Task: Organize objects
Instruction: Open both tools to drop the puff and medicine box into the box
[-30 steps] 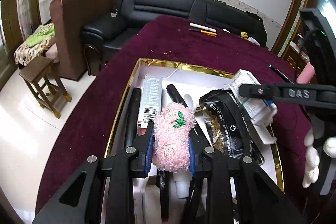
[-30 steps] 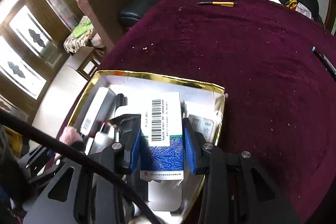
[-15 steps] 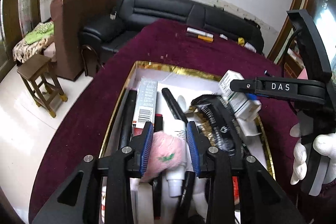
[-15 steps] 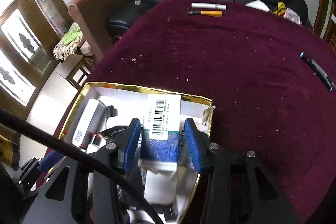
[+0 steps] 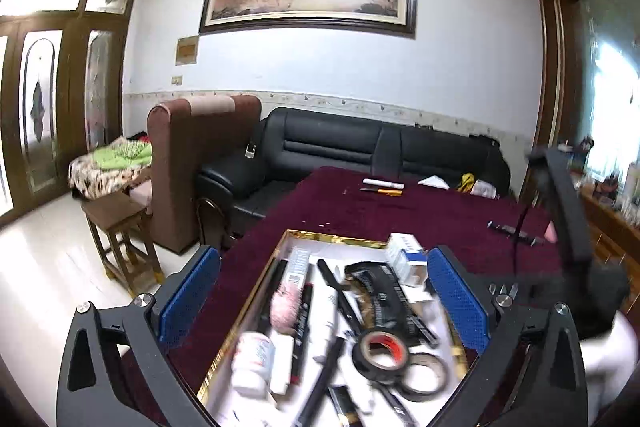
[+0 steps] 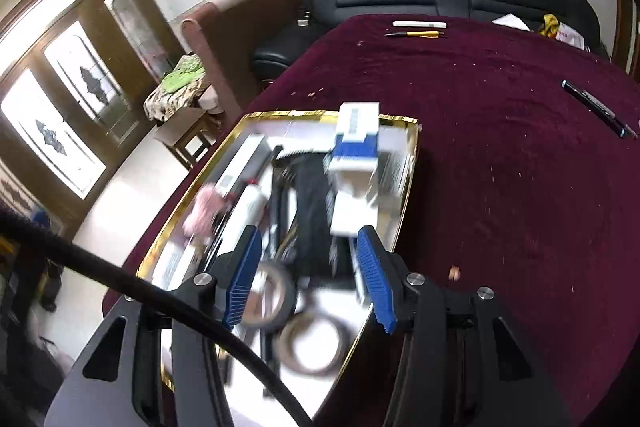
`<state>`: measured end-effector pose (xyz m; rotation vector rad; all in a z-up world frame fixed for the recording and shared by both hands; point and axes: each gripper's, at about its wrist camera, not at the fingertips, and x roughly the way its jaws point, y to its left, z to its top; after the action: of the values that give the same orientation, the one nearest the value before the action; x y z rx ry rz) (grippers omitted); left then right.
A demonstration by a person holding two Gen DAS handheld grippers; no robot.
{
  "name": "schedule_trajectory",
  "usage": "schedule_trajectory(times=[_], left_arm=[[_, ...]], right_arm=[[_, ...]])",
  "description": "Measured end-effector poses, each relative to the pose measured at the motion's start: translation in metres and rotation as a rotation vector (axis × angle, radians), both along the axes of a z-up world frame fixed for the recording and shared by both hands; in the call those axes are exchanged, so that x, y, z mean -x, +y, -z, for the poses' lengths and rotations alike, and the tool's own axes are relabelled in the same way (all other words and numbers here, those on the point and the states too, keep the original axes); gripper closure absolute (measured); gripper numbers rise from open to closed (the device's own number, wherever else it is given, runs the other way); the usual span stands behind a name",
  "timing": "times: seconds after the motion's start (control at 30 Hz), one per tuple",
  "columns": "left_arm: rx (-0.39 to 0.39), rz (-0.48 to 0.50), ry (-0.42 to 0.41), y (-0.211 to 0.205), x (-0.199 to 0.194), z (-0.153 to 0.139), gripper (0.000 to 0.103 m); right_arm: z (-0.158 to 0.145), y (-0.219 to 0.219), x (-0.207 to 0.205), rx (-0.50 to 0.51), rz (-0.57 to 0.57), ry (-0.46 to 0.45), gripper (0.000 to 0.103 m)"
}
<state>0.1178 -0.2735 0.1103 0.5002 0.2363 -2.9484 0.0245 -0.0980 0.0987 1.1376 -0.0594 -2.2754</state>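
In the left wrist view, the left gripper (image 5: 322, 301) hangs over the gold-rimmed tray (image 5: 320, 235) with its jaws spread wide and nothing between the blue pads (image 5: 188, 297). Going left to right inside the tray: a white bottle (image 5: 253, 361) near the left wall, the pink fluffy item (image 5: 285, 307) lying loose on the tray floor, a white tube (image 5: 325, 315), a black strap (image 5: 386, 297), a black tape roll (image 5: 380, 351) touching a paler ring (image 5: 426, 373), and the blue-and-white box (image 5: 407, 254) in the far right corner. The tray sits on the maroon table (image 5: 420, 211).

In the right wrist view, the right gripper (image 6: 310, 277) is above the near part of the same tray (image 6: 412, 163), jaws parted and holding nothing. The pink fluffy item (image 6: 202, 209) lies by the left rim and the blue-and-white box (image 6: 356, 143) by the far right rim, both blurred. Farther right, a black pen (image 6: 598, 109) rests on the table (image 6: 500, 147), well apart from the tray; 2 more pens (image 6: 418, 29) lie at the far edge.
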Motion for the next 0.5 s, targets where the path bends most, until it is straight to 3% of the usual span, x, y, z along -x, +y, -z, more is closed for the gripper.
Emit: schedule_trajectory(times=[0.13,0.27,0.37,0.5], left_arm=[[-0.090,-0.035,-0.059,0.001,-0.010,-0.004,0.001],[-0.097,-0.059,-0.109,0.007,-0.015,-0.001,0.001],[-0.115,-0.079,-0.135,0.008,-0.022,0.004,0.001],[-0.061,-0.113,-0.157,0.016,-0.031,0.010,0.001]], right_arm=[[-0.005,-0.002,-0.039,-0.053,-0.018,0.106,0.053],[-0.007,-0.003,-0.070,-0.108,-0.017,0.214,0.046],[-0.002,-0.002,-0.083,-0.128,-0.023,0.243,0.046],[0.003,0.002,-0.093,-0.148,-0.026,0.255,0.046]])
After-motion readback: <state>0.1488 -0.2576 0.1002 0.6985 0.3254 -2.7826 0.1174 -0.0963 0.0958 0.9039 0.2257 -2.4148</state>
